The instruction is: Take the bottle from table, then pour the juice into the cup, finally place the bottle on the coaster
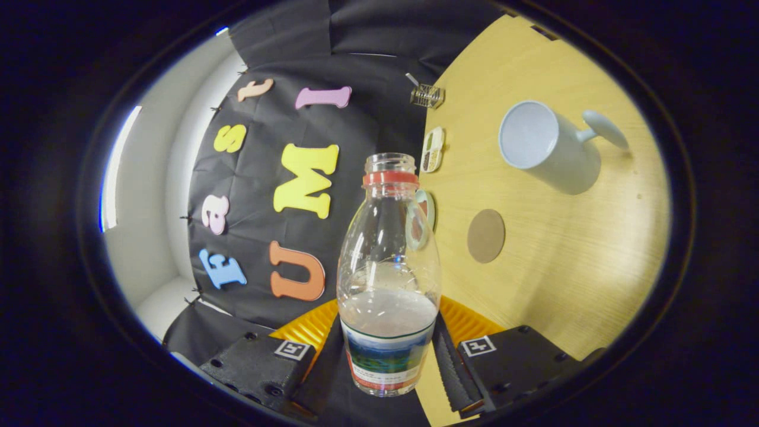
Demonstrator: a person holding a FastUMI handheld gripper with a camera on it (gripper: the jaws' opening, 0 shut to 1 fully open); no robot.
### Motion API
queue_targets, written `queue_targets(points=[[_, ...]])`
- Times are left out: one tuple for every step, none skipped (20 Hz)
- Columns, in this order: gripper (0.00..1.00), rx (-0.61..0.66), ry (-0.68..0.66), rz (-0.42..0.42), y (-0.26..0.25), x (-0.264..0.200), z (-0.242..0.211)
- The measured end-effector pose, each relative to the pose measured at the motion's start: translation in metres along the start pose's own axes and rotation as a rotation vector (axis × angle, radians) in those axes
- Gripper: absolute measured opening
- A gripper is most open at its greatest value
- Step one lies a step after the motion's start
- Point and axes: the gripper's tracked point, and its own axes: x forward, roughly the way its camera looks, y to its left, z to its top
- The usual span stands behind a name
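A clear plastic bottle (388, 279) with a red neck ring, no cap and a printed label stands between my fingers, holding a little clear liquid. My gripper (385, 350) is shut on the bottle, one finger pressing each side of its lower body. The view is rolled, so the wooden table (569, 284) appears tilted on the right. A pale blue cup (542, 145) with a handle sits on the table well beyond the fingers. A round brown coaster (485, 235) lies on the table between the bottle and the cup.
A small metal wire rack (427, 95) and a little tray (432, 149) with compartments sit at the table's far edge by the black cloth wall. A round pale object (424, 209) shows partly behind the bottle's shoulder.
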Motion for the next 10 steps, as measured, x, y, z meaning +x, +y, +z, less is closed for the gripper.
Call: queue_targets(points=[[0.78, 0.023, 0.003, 0.002, 0.000, 0.000, 0.004], [0.78, 0.044, 0.013, 0.001, 0.001, -0.002, 0.007], [0.78, 0.063, 0.018, 0.000, 0.001, -0.003, 0.012], [0.78, 0.082, 0.020, 0.001, 0.002, -0.007, 0.015], [0.78, 0.103, 0.023, 0.004, 0.003, -0.009, 0.019], [0.77, 0.120, 0.029, 0.007, 0.006, -0.013, 0.022], [0.78, 0.136, 0.031, 0.010, 0.008, -0.014, 0.026], [0.78, 0.148, 0.035, 0.007, 0.008, -0.015, 0.029], [0.78, 0.162, 0.040, 0.004, 0.007, -0.017, 0.031], [0.78, 0.178, 0.040, 0.006, 0.007, -0.018, 0.034]])
